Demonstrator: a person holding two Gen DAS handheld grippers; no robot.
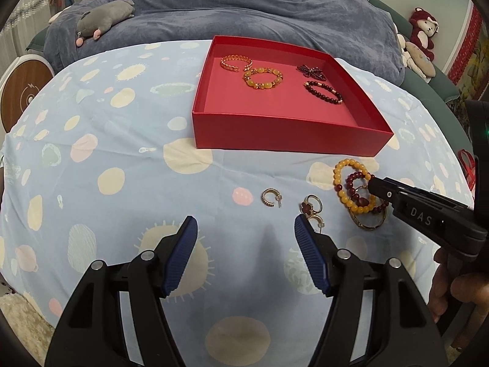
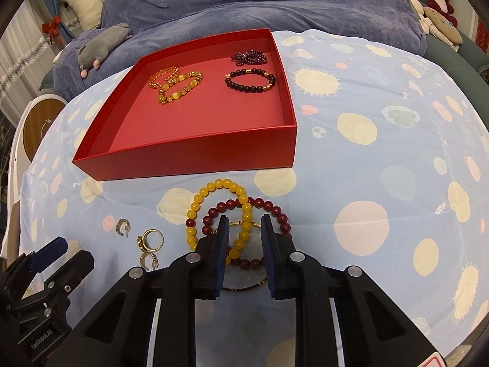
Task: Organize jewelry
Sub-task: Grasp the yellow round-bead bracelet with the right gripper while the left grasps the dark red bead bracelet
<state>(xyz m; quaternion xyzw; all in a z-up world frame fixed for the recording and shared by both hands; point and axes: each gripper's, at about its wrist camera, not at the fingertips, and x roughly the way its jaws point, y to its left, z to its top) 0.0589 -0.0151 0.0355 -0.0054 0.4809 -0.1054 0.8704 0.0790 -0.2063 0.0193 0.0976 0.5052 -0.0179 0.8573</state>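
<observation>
The red box [image 2: 195,153] stands on a bed covered with a light blue sheet [image 2: 382,159] printed with cream and pink spots. Inside the box I count four pieces: a gold chain bracelet [image 1: 236,62], a yellow stone bracelet [image 1: 262,78], a purple bow-shaped piece [image 1: 310,71] and a dark bead bracelet [image 1: 323,91].

In front of the box, on the sheet, three rings of a pile overlap: a yellow bead bracelet [image 2: 214,211], a dark red bead bracelet [image 2: 262,206] and a thin gold bangle [image 2: 244,287] under them. To the left of the pile lie small gold pieces: one half-hoop earring [image 1: 270,198] alone, and a close group [image 2: 149,244] of about three rings or earrings; the exact number I cannot tell.

The right gripper [image 2: 244,229] points down at the pile. Its jaws are narrow, with the yellow beads and part of the bangle between them; no pad is seen pressing on a bead. The left gripper [image 1: 246,229] hovers over the sheet near the small gold pieces, its jaws spread wide and holding nothing.

Behind the sheet lies a blue-grey blanket [image 1: 244,6] with one grey plush toy [image 1: 104,16] on it. One dark red plush bear [image 1: 423,29] sits at the right.
</observation>
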